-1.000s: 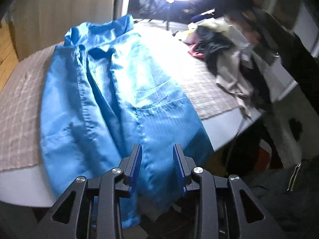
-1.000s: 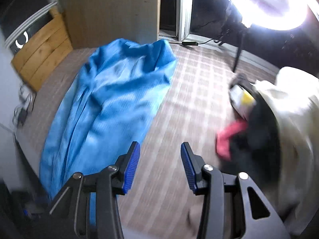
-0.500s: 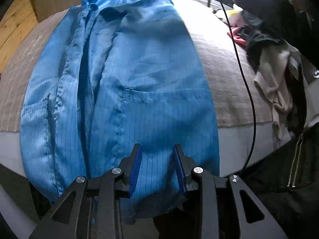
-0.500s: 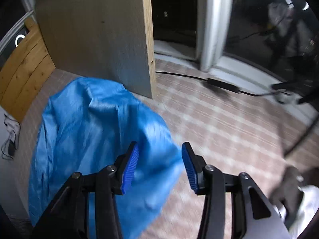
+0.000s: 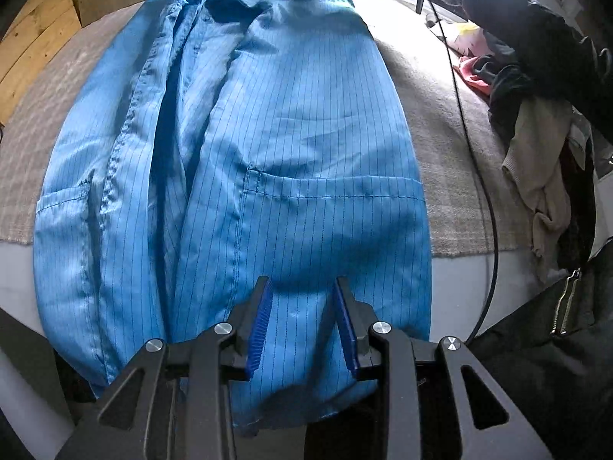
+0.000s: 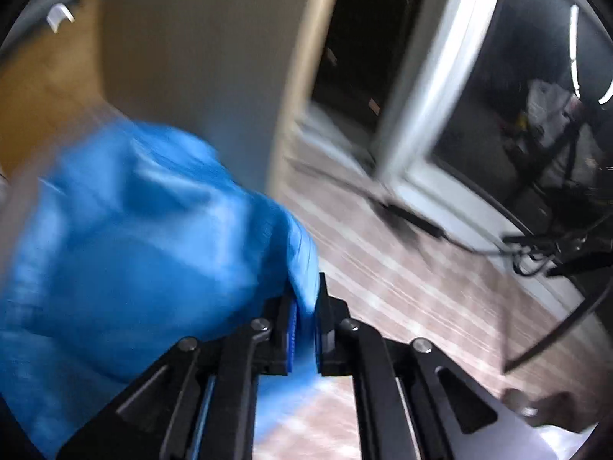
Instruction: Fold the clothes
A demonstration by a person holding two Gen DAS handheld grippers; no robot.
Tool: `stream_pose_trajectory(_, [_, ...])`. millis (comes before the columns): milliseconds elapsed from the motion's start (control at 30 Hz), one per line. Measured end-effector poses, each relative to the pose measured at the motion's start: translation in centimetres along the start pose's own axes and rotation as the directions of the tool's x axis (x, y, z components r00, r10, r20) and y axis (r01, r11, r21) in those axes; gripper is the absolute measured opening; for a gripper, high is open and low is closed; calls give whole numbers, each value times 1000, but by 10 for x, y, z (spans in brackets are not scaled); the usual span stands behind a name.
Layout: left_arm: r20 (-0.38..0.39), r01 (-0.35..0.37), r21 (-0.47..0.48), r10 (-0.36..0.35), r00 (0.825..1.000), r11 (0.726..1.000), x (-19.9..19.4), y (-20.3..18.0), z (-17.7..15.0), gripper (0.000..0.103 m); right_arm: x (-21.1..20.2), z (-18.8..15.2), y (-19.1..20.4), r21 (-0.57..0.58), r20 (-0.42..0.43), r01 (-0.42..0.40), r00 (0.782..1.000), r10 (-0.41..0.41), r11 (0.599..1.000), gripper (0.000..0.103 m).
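Blue coat [image 5: 276, 161] spread front-up along the bench [image 5: 452, 176], collar at the far end, hem hanging off the near edge. Checked mat under it. Pocket seam across the lower right panel; placket rucked on the left.

Left tool [image 5: 302, 318]: fingers apart, nothing held, straddling the hem just below the pocket.

Right tool [image 6: 304, 329]: fingers pinched on a bunched corner of the coat at the collar end. View motion-blurred; amount of cloth between the pads not clear.

Judgement: a fold in hand, far right corner gripped, near corner not gripped. Direction of the fold not settled by these views.

For a clean fold:
- Take the near hem at the right edge of the coat, in line with the far grip, so both ends travel together.
- Bite only the layers meant to move; thin slippery cloth, likely to slide out of a shallow pinch.
- Keep tension between the two grips to hold the fold line straight.
- Watch the cable [image 5: 471, 145] and clothes pile [image 5: 536, 161] right of the coat.
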State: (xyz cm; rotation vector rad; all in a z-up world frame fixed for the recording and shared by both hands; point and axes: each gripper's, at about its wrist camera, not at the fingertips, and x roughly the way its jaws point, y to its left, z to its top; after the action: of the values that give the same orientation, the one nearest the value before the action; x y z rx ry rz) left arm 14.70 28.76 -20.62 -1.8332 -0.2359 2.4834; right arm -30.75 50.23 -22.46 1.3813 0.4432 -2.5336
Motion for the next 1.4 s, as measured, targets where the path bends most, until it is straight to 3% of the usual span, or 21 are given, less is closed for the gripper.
stream_pose_trajectory(33, [-2,1,1,-1,1000,1000,-1,0,0,31,-12,-4,-2,19,16,-7,1000,6,1000,12])
stream_pose_trajectory(100, [8,3,3,-3,1000,1000,-7,-1,-2,31,-44,-14,-7,63,71,-53,996,48,997,38])
stream_pose_trajectory(133, [20,3,-1,-3,1000,1000,-12,0,-4,31,-62,-20,-5,59,98,-87,992,81,994,42])
stream_pose_trajectory(233, [57,-2,-38,4,998,999,-30,8,-16,32,-99,-42,32,-118,93,-253,960,264,960,45])
stream_pose_trajectory(267, [62,-14,-47,17,998,999,-34,10,-20,32,-104,-49,54,-214,53,-305,945,323,928,45])
stream_pose_trajectory(333, [59,-54,-57,58,997,997,-38,15,-26,32,-105,-62,98,-375,-29,-348,931,365,859,45])
stream_pose_trajectory(400, [54,-98,-59,101,993,993,-39,21,-29,32,-103,-78,146,-533,-108,-371,921,373,761,45])
stream_pose_trajectory(500, [73,-114,-77,120,990,990,-40,32,-25,33,-97,-96,193,-666,-169,-377,917,362,644,46])
stream_pose_trajectory(633, [70,-133,-85,139,988,987,-34,43,-18,35,-89,-104,220,-727,-243,-412,903,354,550,46])
stream_pose_trajectory(733, [64,-144,-90,150,987,985,-35,48,-17,35,-90,-108,228,-777,-250,-390,912,325,494,49])
stream_pose_trajectory(800, [60,-148,-98,155,986,984,-35,48,-16,35,-95,-113,230,-791,-291,-421,897,333,444,50])
stream_pose_trajectory(867, [56,-153,-107,159,986,982,-35,49,-16,35,-98,-118,233,-808,-326,-442,886,330,389,59])
stream_pose_trajectory(967, [50,-160,-119,167,985,980,-35,50,-15,35,-90,-127,242,-860,-299,-381,915,270,340,60])
stream_pose_trajectory(1033, [51,-160,-128,167,985,979,-36,50,-14,35,-84,-127,247,-858,-306,-385,915,263,340,59])
stream_pose_trajectory(1067, [53,-159,-131,167,984,979,-36,50,-13,35,-83,-128,248,-849,-328,-408,905,271,335,48])
stream_pose_trajectory(1100, [55,-159,-132,167,984,978,-37,50,-12,35,-81,-130,250,-838,-354,-436,892,280,328,19])
stream_pose_trajectory(1133, [56,-159,-130,168,984,979,-38,50,-12,35,-81,-133,250,-834,-369,-449,886,282,320,10])
stream_pose_trajectory(1233, [60,-160,-124,169,984,979,-43,49,-11,35,-89,-143,248,-842,-371,-450,883,288,296,8])
stream_pose_trajectory(1400, [64,-164,-109,171,983,981,-49,47,-9,37,-124,-140,216,-807,-371,-489,856,361,330,7])
